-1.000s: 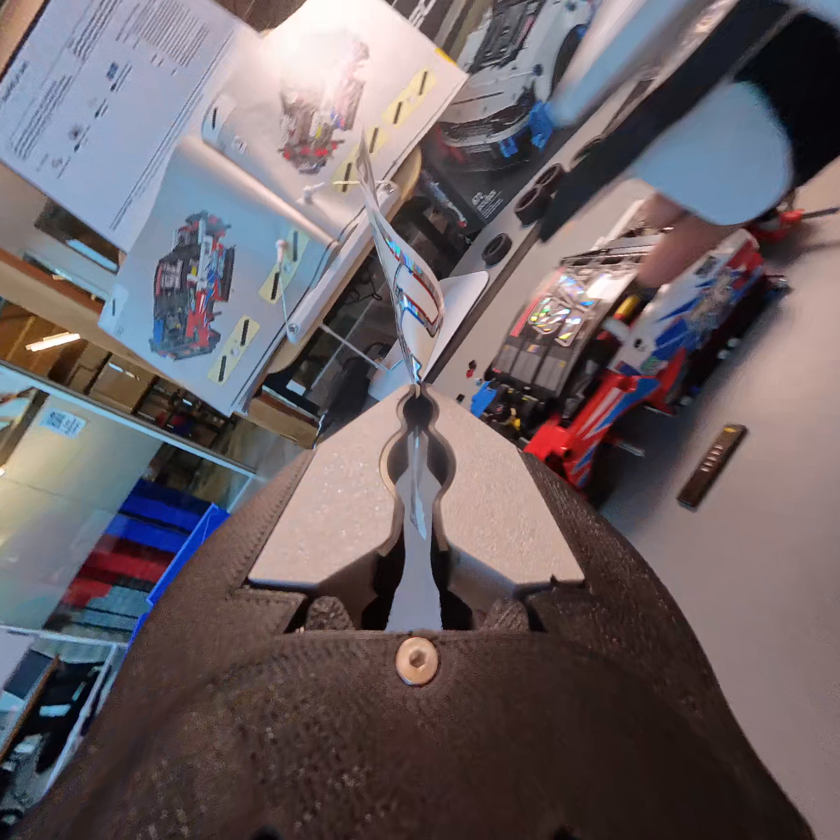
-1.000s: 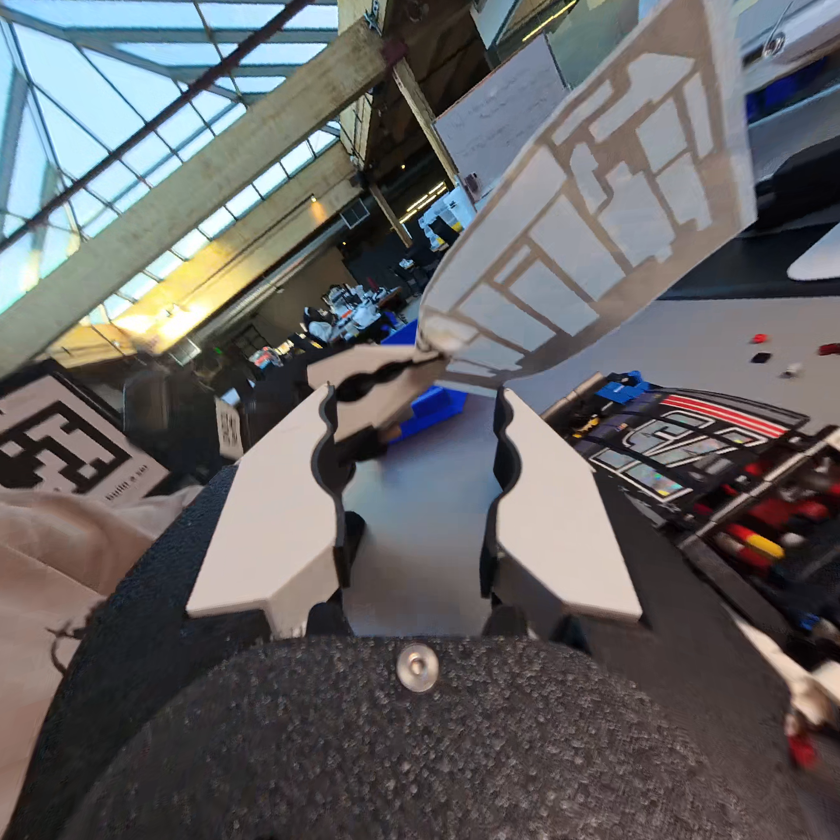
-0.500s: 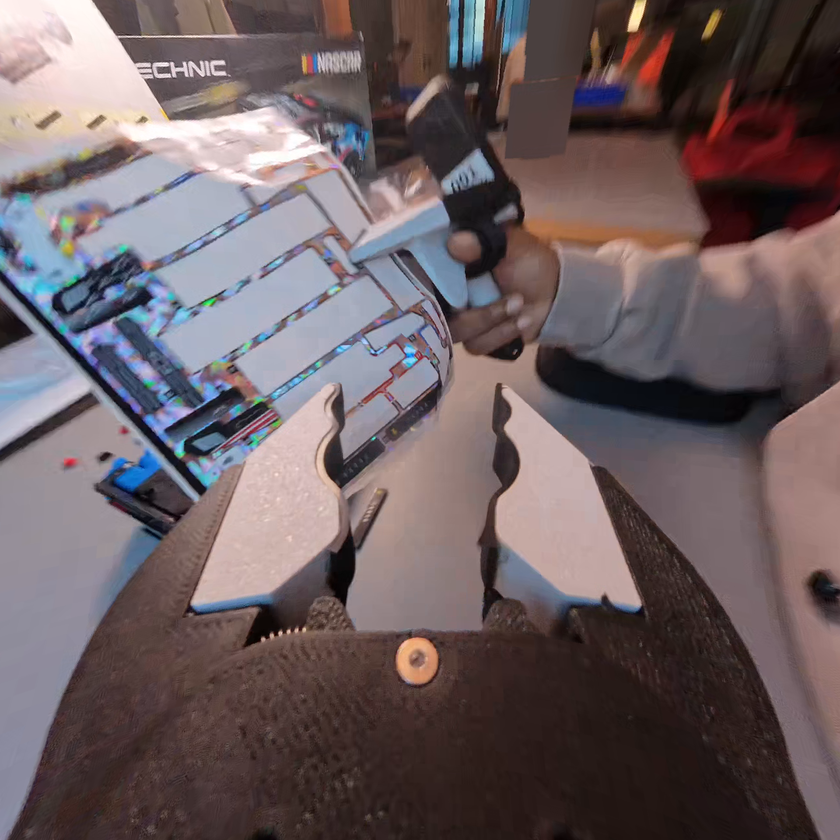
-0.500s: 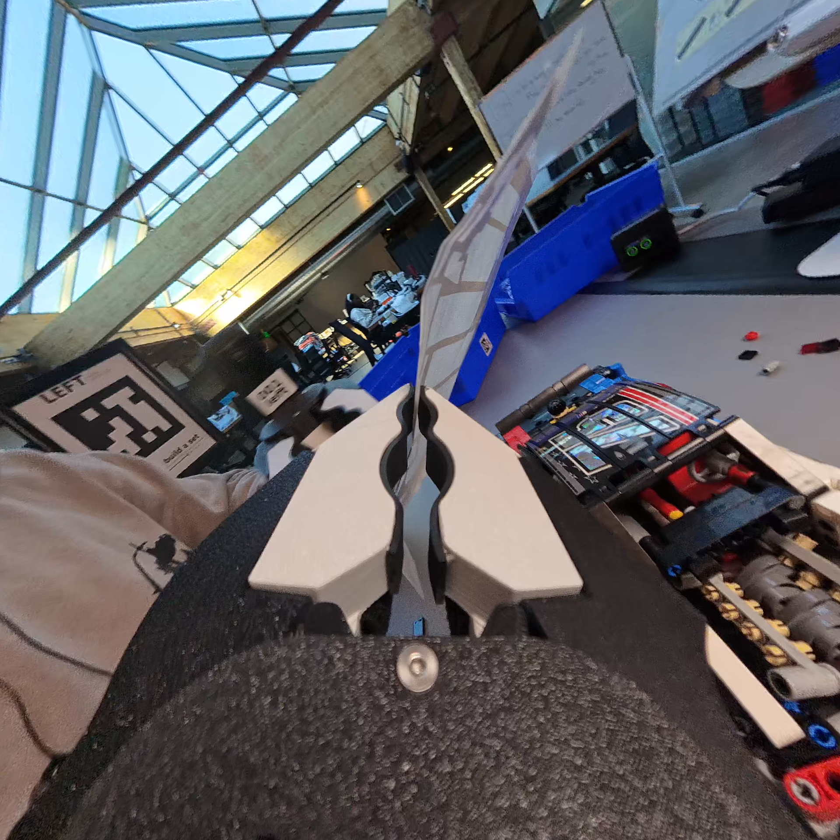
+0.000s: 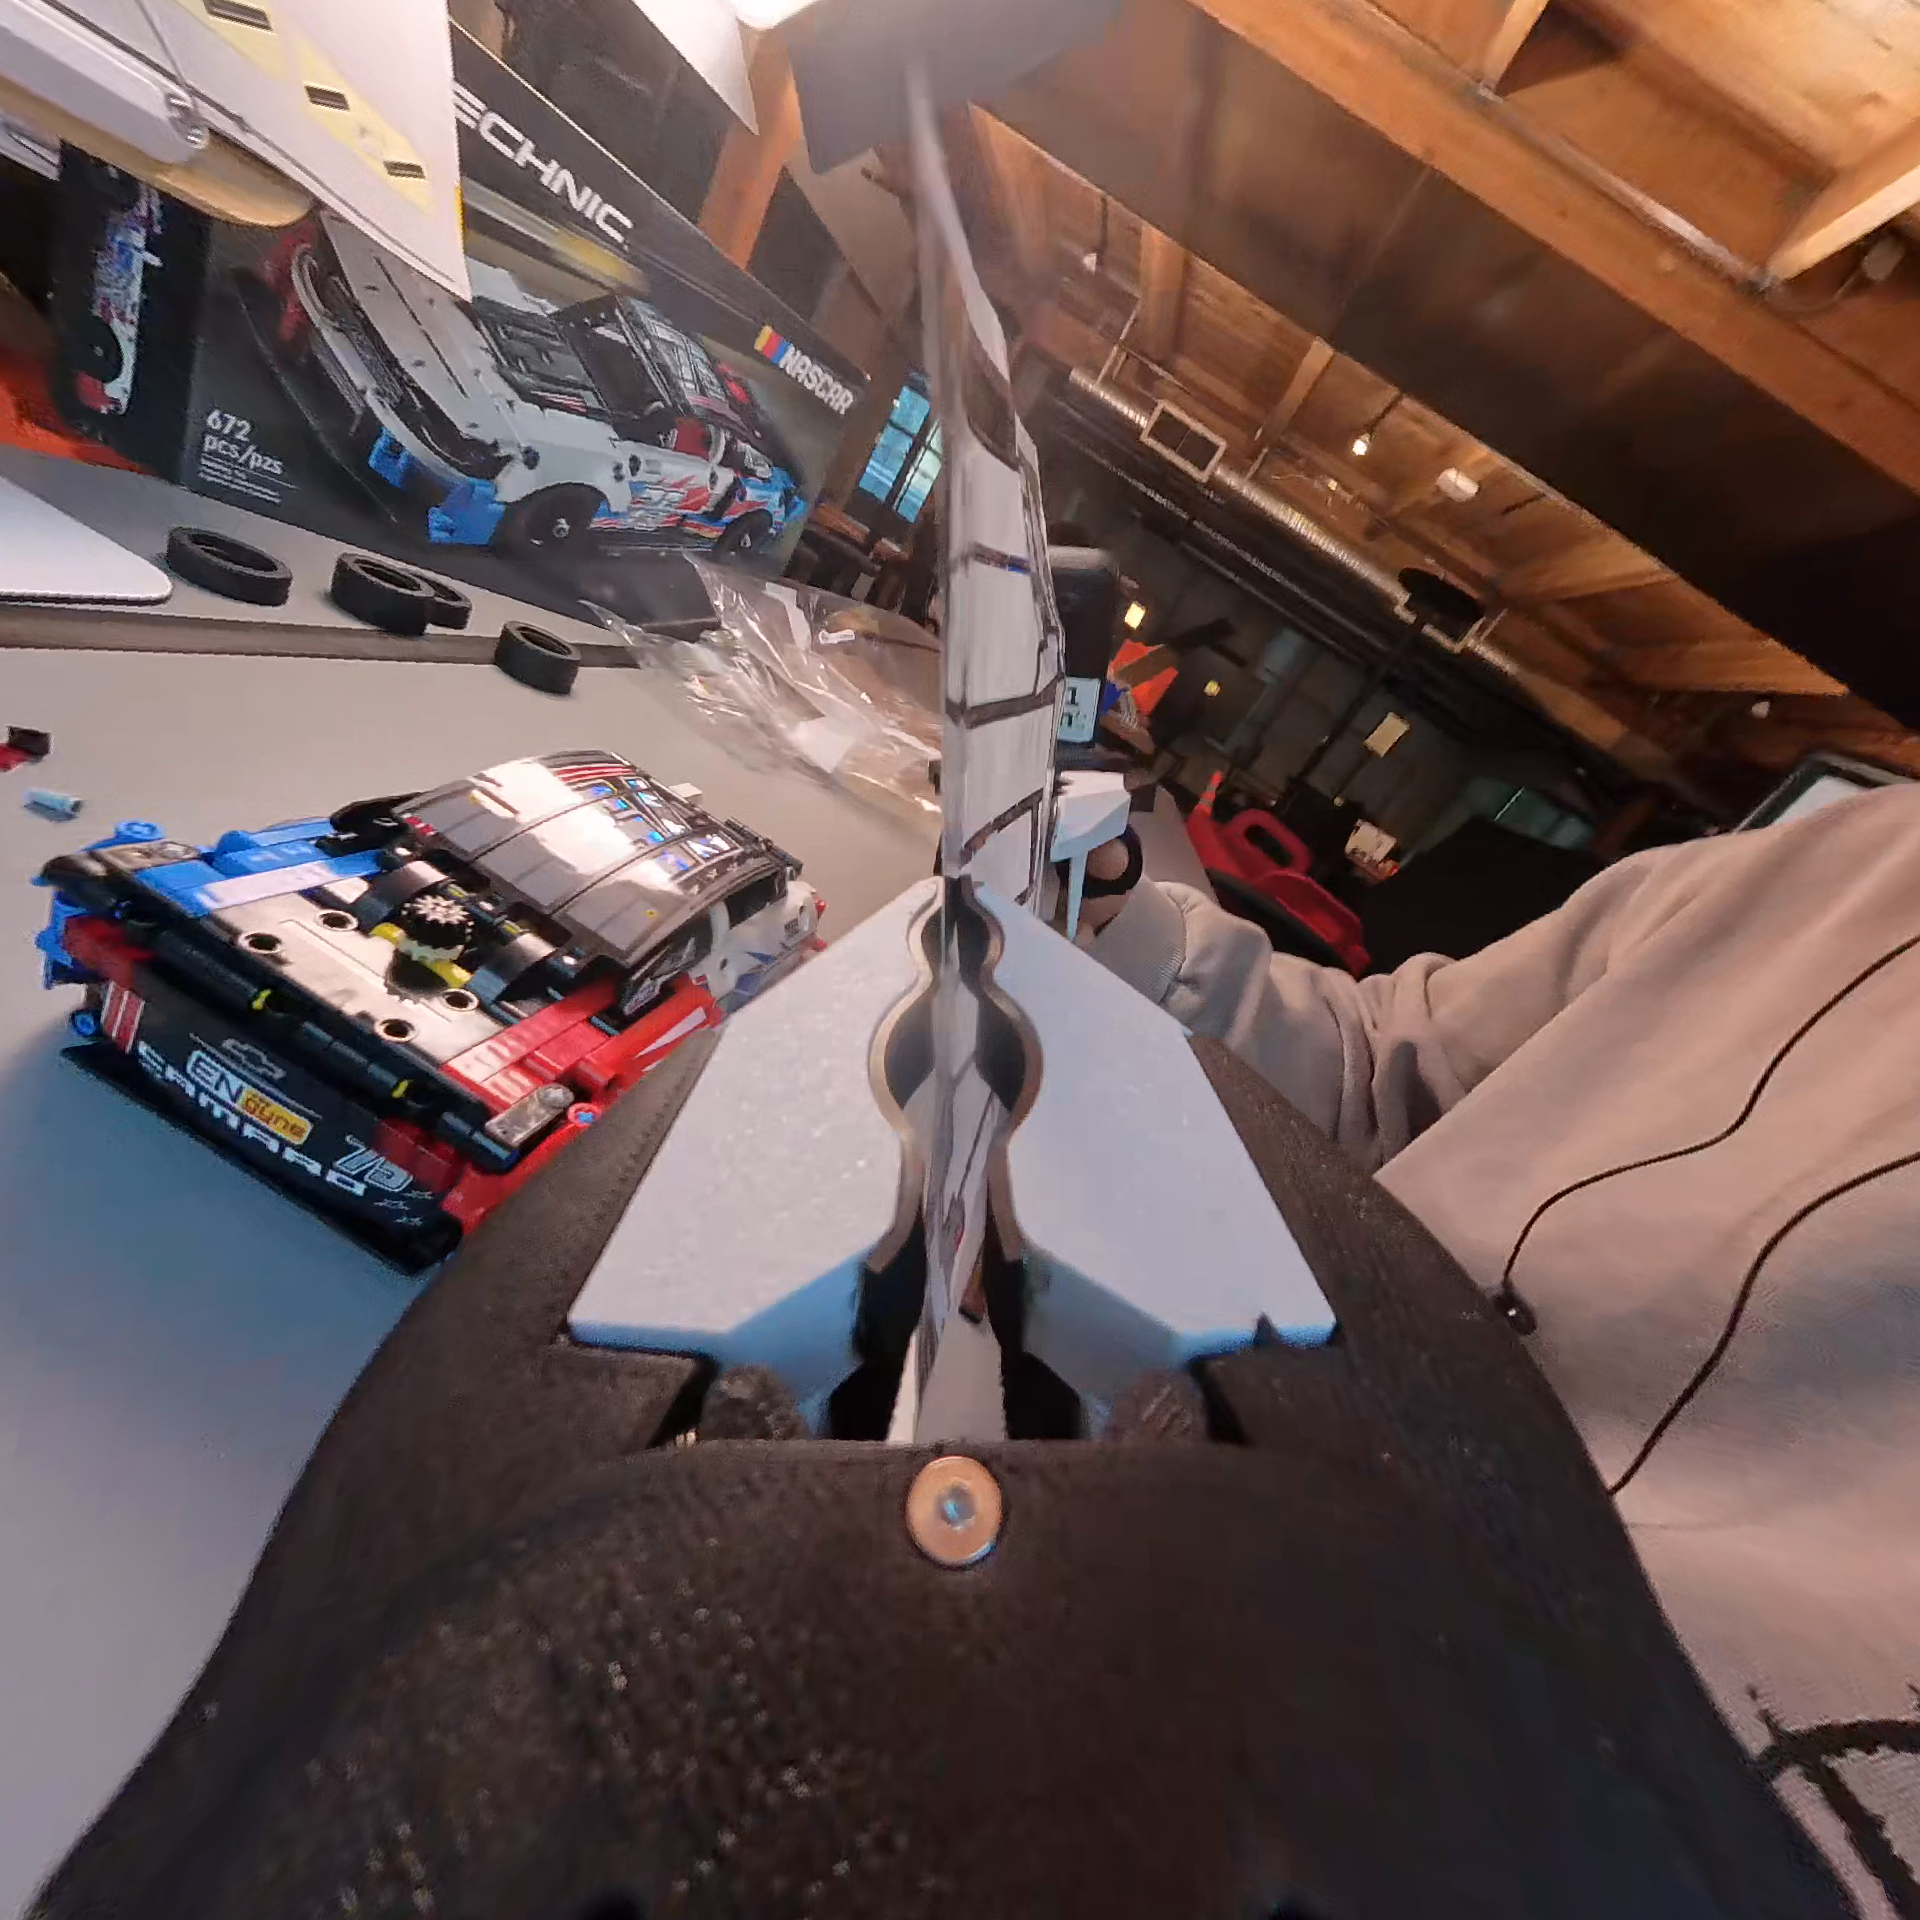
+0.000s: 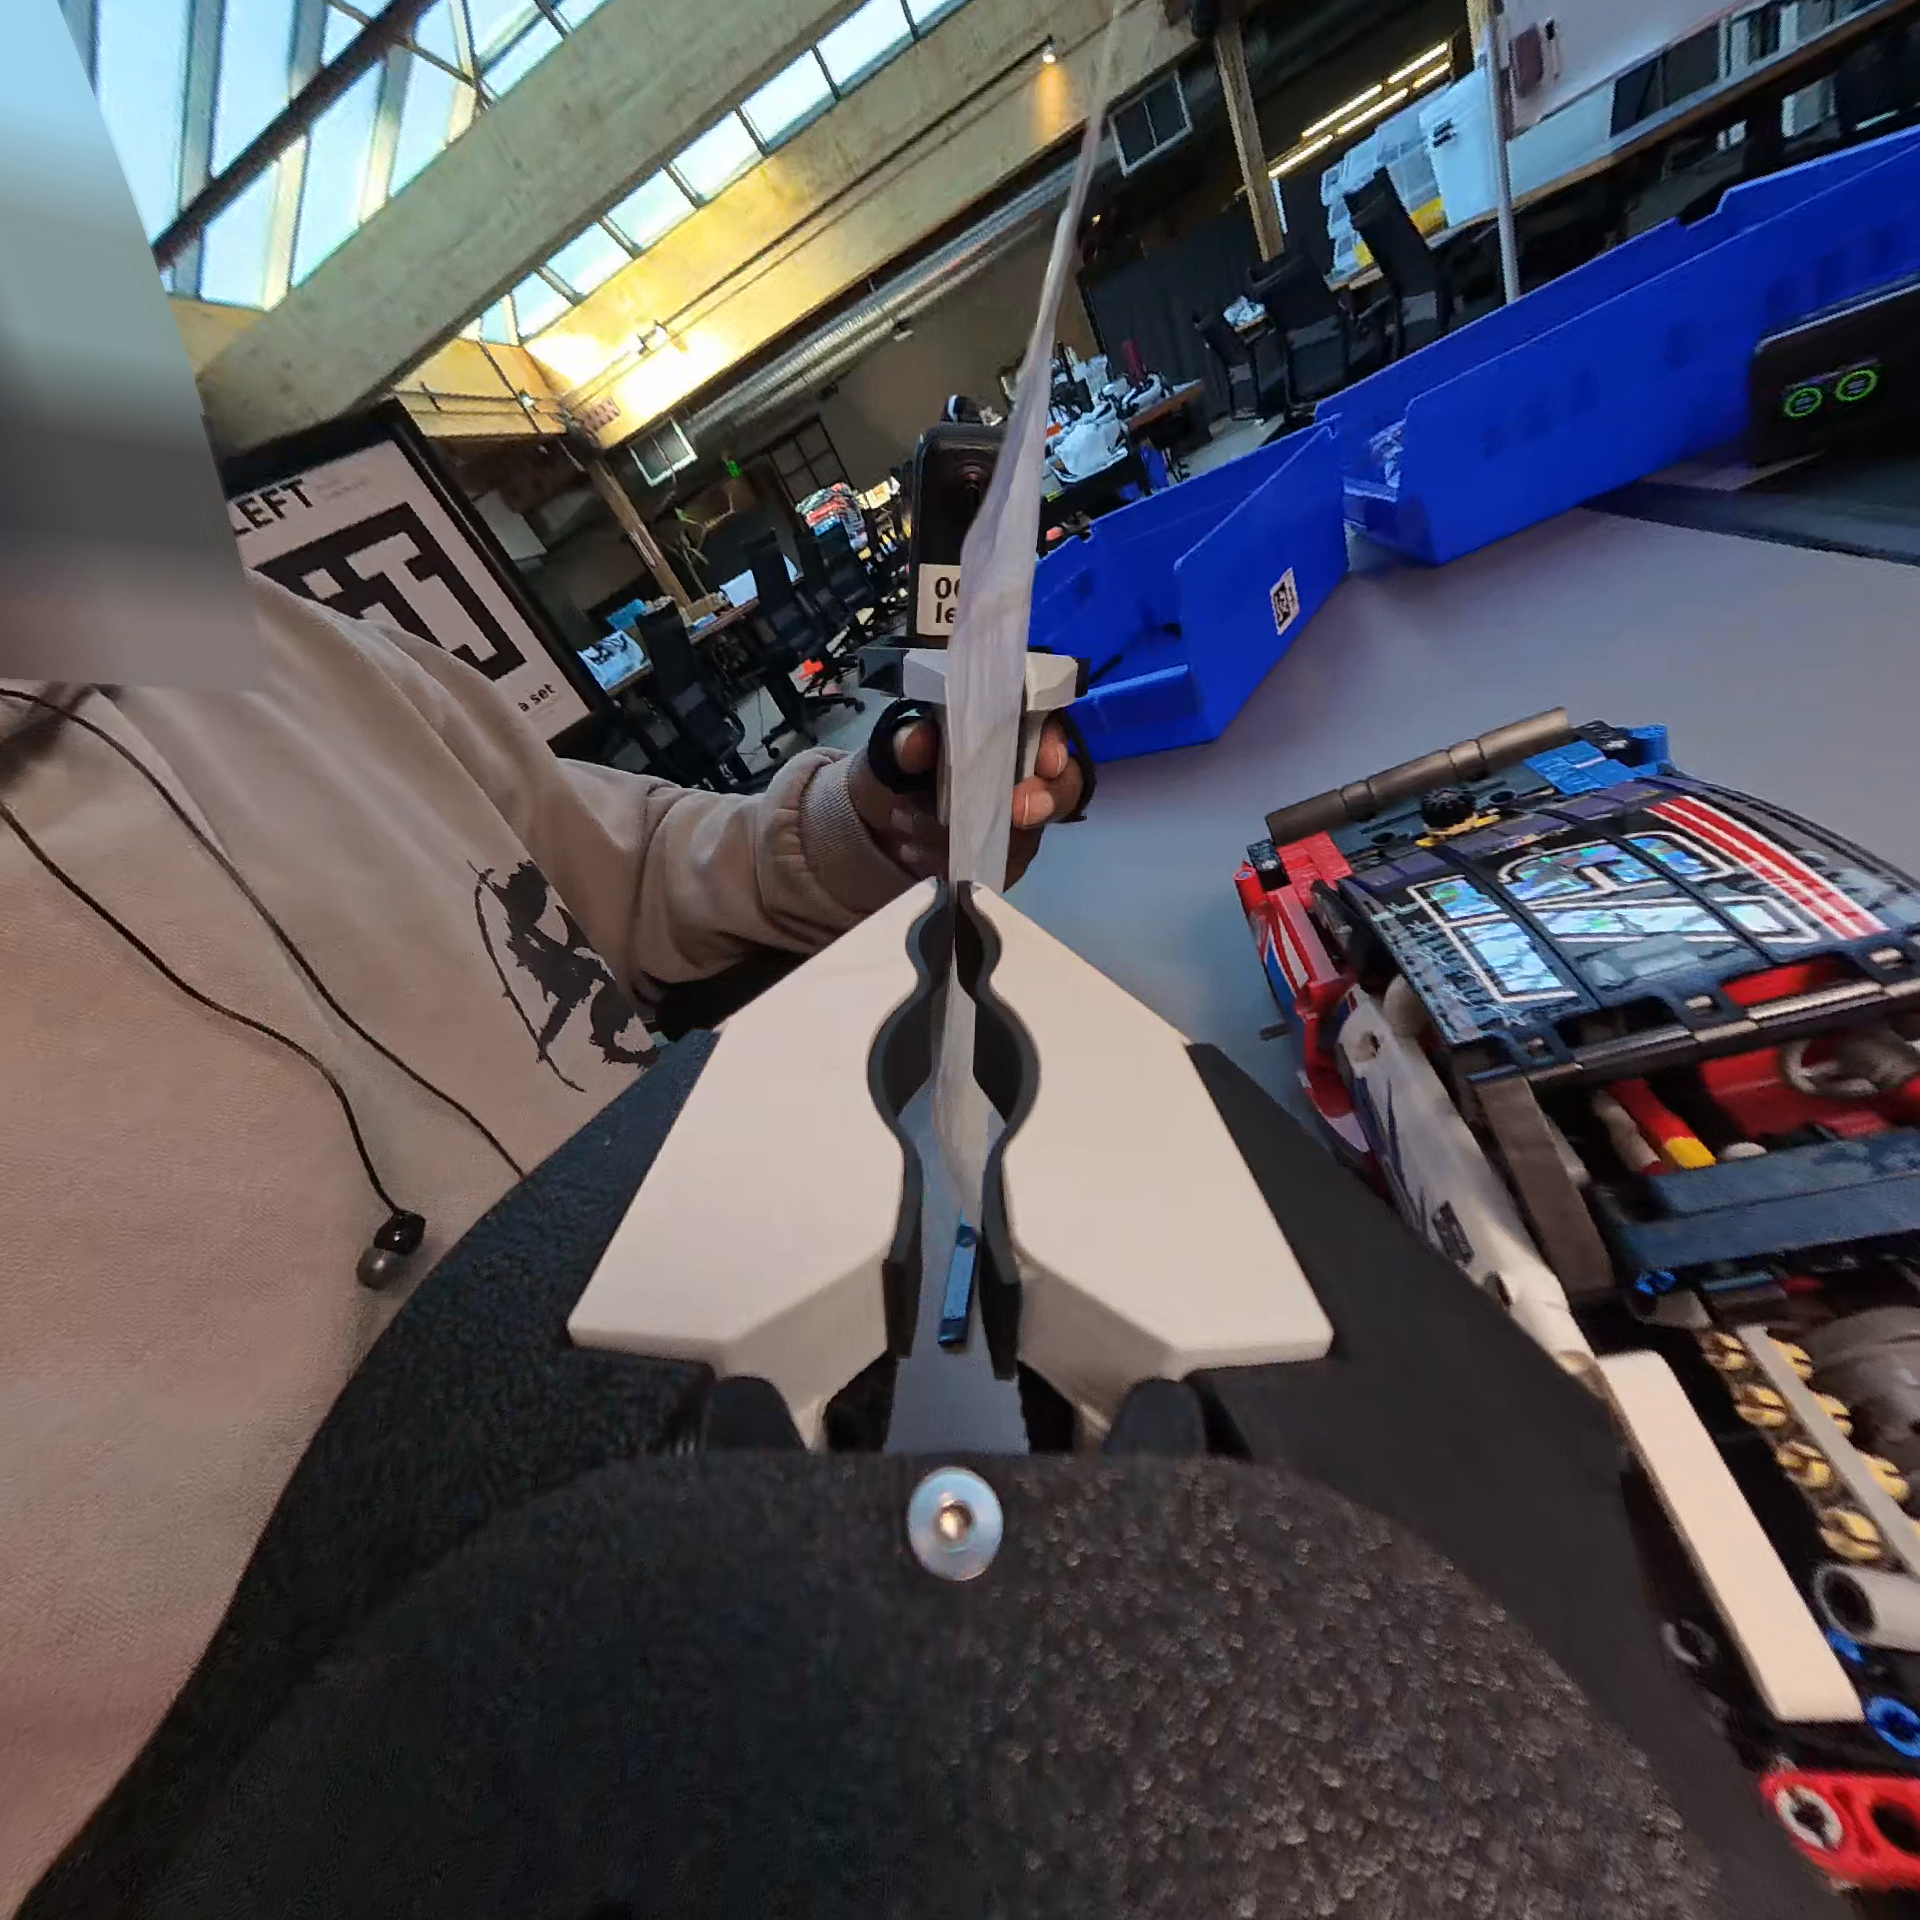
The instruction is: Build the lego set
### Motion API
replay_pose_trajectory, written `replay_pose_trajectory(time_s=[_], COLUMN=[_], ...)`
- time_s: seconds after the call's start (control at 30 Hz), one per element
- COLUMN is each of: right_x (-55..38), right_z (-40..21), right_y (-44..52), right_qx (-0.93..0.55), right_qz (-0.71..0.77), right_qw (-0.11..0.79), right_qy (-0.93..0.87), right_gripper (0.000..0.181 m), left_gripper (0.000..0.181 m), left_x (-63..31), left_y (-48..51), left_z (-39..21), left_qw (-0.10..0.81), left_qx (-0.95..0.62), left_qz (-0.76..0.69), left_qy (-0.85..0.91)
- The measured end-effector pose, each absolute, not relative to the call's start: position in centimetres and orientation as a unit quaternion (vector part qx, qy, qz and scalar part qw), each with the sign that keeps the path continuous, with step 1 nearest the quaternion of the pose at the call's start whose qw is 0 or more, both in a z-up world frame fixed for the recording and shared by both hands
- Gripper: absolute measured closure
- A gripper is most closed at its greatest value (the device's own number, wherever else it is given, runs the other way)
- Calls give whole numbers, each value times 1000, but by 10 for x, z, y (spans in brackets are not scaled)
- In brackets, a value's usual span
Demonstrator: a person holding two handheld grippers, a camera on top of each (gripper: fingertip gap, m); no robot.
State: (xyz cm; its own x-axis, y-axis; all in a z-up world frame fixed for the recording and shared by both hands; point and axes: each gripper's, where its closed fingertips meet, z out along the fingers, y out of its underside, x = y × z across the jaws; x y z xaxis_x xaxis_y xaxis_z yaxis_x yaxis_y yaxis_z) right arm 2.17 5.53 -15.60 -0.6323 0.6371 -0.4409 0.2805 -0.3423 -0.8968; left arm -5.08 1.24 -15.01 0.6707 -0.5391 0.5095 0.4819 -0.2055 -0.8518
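Note:
A sticker sheet (image 5: 987, 520) stands edge-on between both grippers, and it also shows in the right wrist view (image 6: 997, 582). My left gripper (image 5: 956, 894) is shut on one edge of it. My right gripper (image 6: 954, 888) is shut on the opposite edge. Each gripper shows beyond the sheet in the other's view: the right one (image 5: 1086, 821) and the left one (image 6: 1049, 681). The partly built red, blue and black lego car (image 5: 416, 977) sits on the grey table (image 5: 156, 1351) to the left, below the sheet; in the right wrist view the car (image 6: 1610, 987) is at the right.
The set's box (image 5: 468, 364) stands at the back with three loose black tyres (image 5: 379, 592) before it. A clear plastic bag (image 5: 800, 675) lies beside them. Small loose pieces (image 5: 52, 802) lie far left. Blue bins (image 6: 1247, 582) line the table's far side. A person's beige sleeve (image 5: 1455, 1039) is close on the right. There is about 9 cm between the tips of the two grippers.
My left gripper, open half a second ago, has shut on the sheet again. My right gripper stays shut on it. The sheet now stands edge-on between them.

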Motion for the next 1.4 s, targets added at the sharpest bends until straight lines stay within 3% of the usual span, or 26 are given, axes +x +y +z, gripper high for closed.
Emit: replay_pose_trajectory(time_s=[0.1, 0.23, 0.3, 0.33, 1.4], right_x=[19, 11, 11, 10, 23], right_z=[-161, -178, -183, -186, -184], right_y=[61, 40, 30, 31, 39], right_qx=[-420, -417, -411, -414, -423], right_qz=[696, 669, 659, 648, 635], right_qw=[146, 148, 143, 150, 141], right_qy=[-563, -598, -614, -622, -631], right_gripper=[177, 146, 176, 181, 181], left_gripper=[181, 181, 181, 181, 181], left_x=[-68, -63, -64, -67, -80], left_y=[10, 12, 14, 15, 9], left_z=[-141, -145, -151, -151, -143], left_qw=[634, 610, 603, 606, 649], left_qx=[-624, -611, -618, -614, -624], left_qz=[-455, -502, -501, -501, -432], left_qy=[-30, -52, -61, -67, -44])
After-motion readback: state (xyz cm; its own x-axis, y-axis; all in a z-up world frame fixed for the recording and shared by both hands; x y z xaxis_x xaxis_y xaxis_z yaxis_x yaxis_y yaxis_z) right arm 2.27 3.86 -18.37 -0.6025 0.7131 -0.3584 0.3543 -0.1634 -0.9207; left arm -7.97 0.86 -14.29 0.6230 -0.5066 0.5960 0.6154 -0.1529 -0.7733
